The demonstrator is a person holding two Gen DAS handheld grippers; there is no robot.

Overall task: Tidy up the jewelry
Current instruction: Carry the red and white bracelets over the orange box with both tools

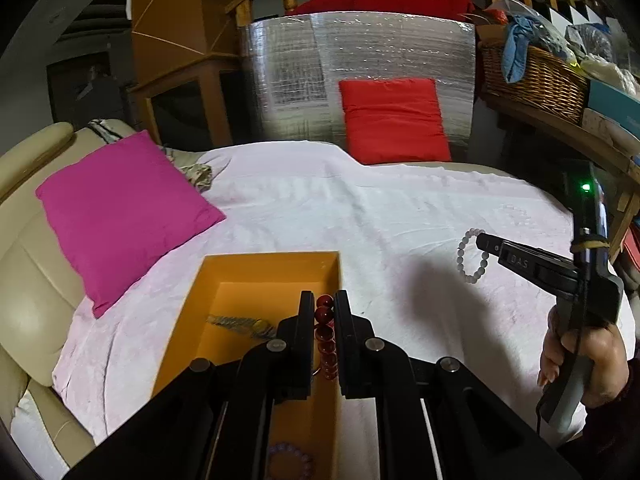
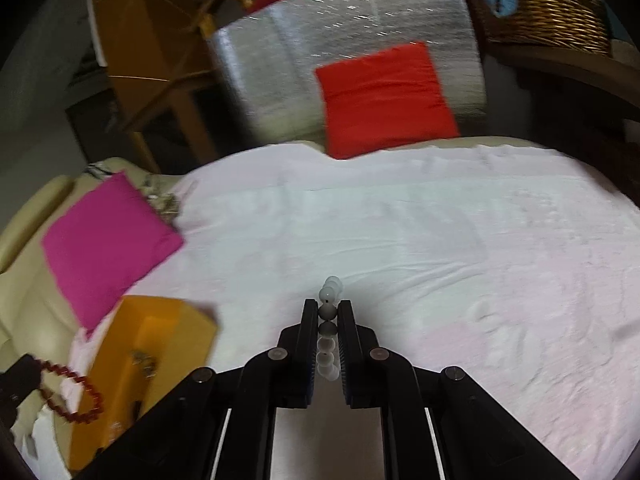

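My left gripper (image 1: 323,300) is shut on a dark red bead bracelet (image 1: 325,338) and holds it over the open orange box (image 1: 224,270). A silver chain piece (image 1: 240,325) and a lilac bead bracelet (image 1: 289,462) lie inside the box. My right gripper (image 2: 327,305) is shut on a white bead bracelet (image 2: 328,334) and holds it above the white sheet. The white bracelet also shows in the left wrist view (image 1: 472,255), hanging from the right gripper (image 1: 482,241) to the right of the box. The red bracelet (image 2: 74,392) and the box (image 2: 160,340) show at lower left in the right wrist view.
A white sheet (image 1: 360,208) covers the bed or sofa. A pink cushion (image 1: 120,212) lies at left, a red cushion (image 1: 394,120) leans on a silver foil panel (image 1: 320,60) at the back. A wicker basket (image 1: 532,80) sits on a shelf at right.
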